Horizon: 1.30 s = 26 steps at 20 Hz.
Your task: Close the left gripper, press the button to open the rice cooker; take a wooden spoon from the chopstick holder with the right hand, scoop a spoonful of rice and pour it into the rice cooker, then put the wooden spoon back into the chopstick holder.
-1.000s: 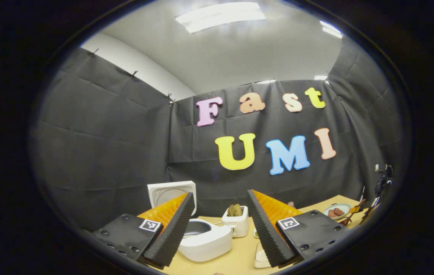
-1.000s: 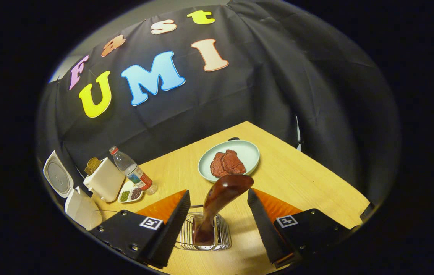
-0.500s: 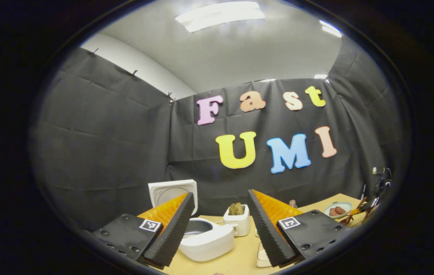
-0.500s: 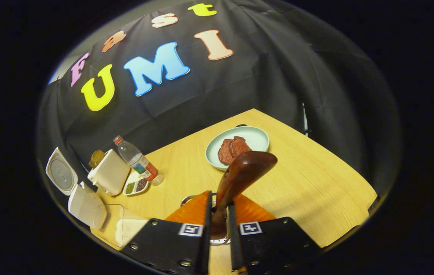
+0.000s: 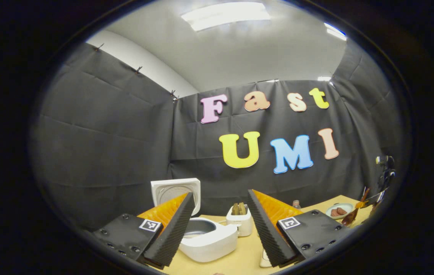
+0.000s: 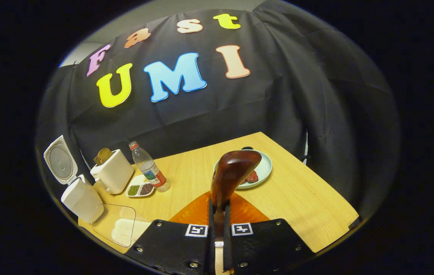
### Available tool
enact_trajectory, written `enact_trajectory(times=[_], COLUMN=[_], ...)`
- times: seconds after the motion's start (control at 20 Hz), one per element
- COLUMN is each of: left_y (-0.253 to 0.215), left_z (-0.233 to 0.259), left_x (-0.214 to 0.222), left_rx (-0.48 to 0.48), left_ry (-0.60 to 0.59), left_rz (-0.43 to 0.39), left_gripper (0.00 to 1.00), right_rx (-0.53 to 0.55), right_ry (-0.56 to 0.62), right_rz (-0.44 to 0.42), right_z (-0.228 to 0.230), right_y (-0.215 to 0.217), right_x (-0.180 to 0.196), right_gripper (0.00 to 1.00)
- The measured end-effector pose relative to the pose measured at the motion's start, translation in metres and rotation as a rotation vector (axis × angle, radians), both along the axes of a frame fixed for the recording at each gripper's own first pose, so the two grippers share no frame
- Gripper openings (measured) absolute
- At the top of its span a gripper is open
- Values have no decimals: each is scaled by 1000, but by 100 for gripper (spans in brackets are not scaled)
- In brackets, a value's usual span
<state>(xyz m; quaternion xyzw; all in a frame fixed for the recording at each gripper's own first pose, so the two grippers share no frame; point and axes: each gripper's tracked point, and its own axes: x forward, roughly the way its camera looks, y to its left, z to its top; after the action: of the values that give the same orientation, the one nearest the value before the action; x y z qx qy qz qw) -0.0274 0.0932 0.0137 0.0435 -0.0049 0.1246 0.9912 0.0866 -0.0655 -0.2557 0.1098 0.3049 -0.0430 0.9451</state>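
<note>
My right gripper (image 6: 217,204) is shut on the handle of the dark wooden spoon (image 6: 234,172), whose bowl stands up in front of the camera, above the table. The white rice cooker (image 6: 81,199) stands at the far left with its lid (image 6: 60,162) open. A clear container of rice (image 6: 119,228) lies in front of it. In the left gripper view my left gripper (image 5: 220,194) is open and holds nothing, above and before the open rice cooker (image 5: 206,237). The spoon (image 5: 350,216) shows small at the far right of that view.
A white toaster (image 6: 113,175) with bread, a water bottle (image 6: 148,168) and a small dish of beans (image 6: 141,190) stand behind the rice container. A pale green plate (image 6: 263,169) with meat lies behind the spoon. The table's right edge (image 6: 316,179) is near.
The right gripper shut on the spoon handle while it stood in the wire holder, then lifted it; the holder has dropped out of sight under the fingers. The left gripper has barely shifted.
</note>
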Motion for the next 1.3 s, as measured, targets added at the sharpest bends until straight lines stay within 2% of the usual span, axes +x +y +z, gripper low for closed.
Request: enact_trajectory(times=[0.3, 0.7, 0.95, 1.0, 1.15, 1.2, 1.25, 1.3], left_y=[15, 50, 82, 90, 109, 116, 123, 129], left_z=[-7, -13, -19, -19, -20, -21, -24, -27], left_x=[0, -7, -14, -16, -21, -23, -26, -29], left_rx=[-33, -33, -27, -23, -19, -16, -13, -12], left_ry=[5, 3, 13, 10, 9, 14, 20, 26], left_rz=[-15, -22, 1, 8, 29, 37, 46, 52], left_gripper=[95, 95, 96, 92, 92, 96, 91, 92], right_rx=[-15, 59, 92, 87, 62, 50, 35, 18], right_ry=[-77, -139, -142, -139, -110, -101, -99, -97], right_rz=[15, 86, 156, 175, 227, 237, 245, 249], right_z=[47, 80, 73, 70, 49, 42, 36, 30], right_y=[20, 92, 146, 156, 184, 191, 197, 202], right_x=[1, 2, -2, -5, -12, -14, -14, -14], right_gripper=[8, 8, 8, 8, 8, 8, 8, 9])
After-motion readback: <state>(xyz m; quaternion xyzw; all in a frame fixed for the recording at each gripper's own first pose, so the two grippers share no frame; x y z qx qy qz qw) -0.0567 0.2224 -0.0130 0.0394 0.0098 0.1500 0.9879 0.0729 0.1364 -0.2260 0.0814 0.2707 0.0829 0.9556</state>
